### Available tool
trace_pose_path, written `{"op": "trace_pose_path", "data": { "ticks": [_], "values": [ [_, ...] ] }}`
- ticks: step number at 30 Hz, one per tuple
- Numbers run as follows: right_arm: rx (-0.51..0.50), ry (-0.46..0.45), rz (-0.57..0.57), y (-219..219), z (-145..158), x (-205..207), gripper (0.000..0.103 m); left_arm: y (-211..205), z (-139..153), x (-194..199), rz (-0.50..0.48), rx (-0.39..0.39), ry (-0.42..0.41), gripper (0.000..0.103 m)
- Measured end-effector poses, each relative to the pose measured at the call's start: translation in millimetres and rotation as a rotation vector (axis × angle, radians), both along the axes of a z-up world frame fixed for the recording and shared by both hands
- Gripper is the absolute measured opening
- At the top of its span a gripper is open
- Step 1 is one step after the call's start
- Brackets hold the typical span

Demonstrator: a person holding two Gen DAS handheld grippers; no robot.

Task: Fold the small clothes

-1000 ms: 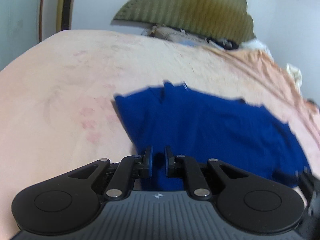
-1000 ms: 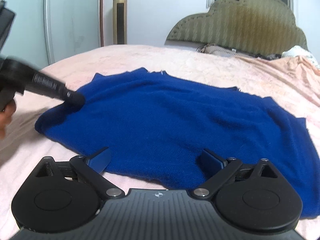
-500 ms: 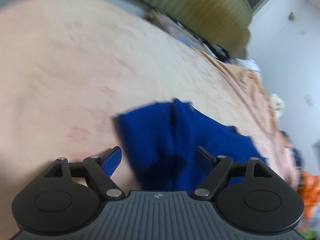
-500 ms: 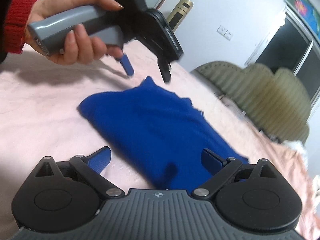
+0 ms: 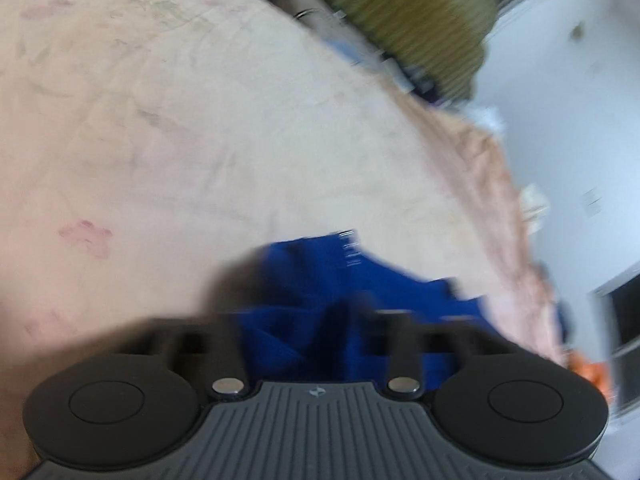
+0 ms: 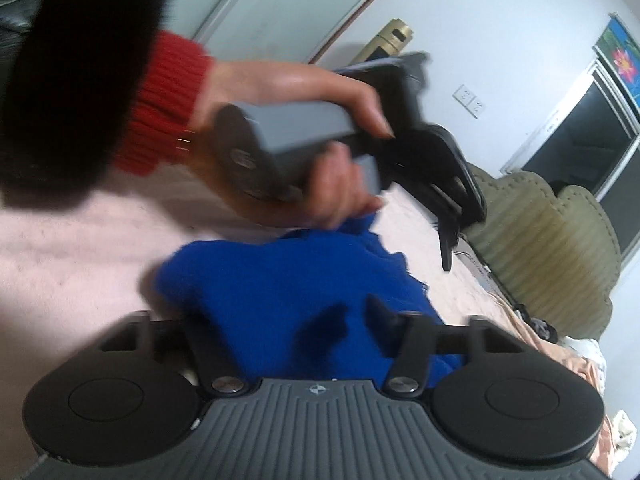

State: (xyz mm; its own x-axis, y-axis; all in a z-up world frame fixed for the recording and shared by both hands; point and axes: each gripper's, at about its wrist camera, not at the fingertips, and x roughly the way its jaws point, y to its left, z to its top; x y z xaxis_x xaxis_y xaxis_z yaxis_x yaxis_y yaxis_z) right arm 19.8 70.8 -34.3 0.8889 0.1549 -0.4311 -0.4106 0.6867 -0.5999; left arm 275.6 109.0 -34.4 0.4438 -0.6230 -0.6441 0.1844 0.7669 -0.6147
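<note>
Hovering above folded royal-blue knit sweater on pink bedsheet, your left gripper and right gripper gape empty; careless descent could snag, unfolding it.

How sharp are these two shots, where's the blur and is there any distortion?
Left wrist view: heavy motion blur, the left tool's fingers smeared over the blue garment, the bed bowed by the fisheye. Right wrist view: the hand and the garment's edges are blurred, the right tool's body is sharper, and the walls curve.
</note>
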Motion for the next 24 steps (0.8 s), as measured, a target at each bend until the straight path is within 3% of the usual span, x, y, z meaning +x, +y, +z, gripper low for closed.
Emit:
{"op": "trace_pose_path", "data": {
  "ticks": [1,4,13,18,24],
  "values": [
    [-0.001,0.005,0.005,1.6,-0.6,0.5,0.027,-1.8,0.7,0.9,-0.003,0.016,-0.003,0.014],
    [-0.001,0.007,0.007,1.9,-0.7,-0.1,0.012,-12.7,8.6,-5.4,-0.001,0.094,-0.037,0.01],
    [0.215,-0.046,-0.051,-50.3,31.0,-21.6,0.005,-62.5,79.3,-39.3,0.032,0.312,-0.223,0.01],
    [0.316,-0.101,-0.155,-100.3,49.9,-37.0,0.004,-104.9,108.3,-50.4,0.04,0.363,-0.288,0.009],
    [0.446,-0.124,-0.28,-166.4,58.7,-57.0,0.003,-160.8,119.4,-57.0,0.01,0.385,-0.312,0.009]
  ]
}}
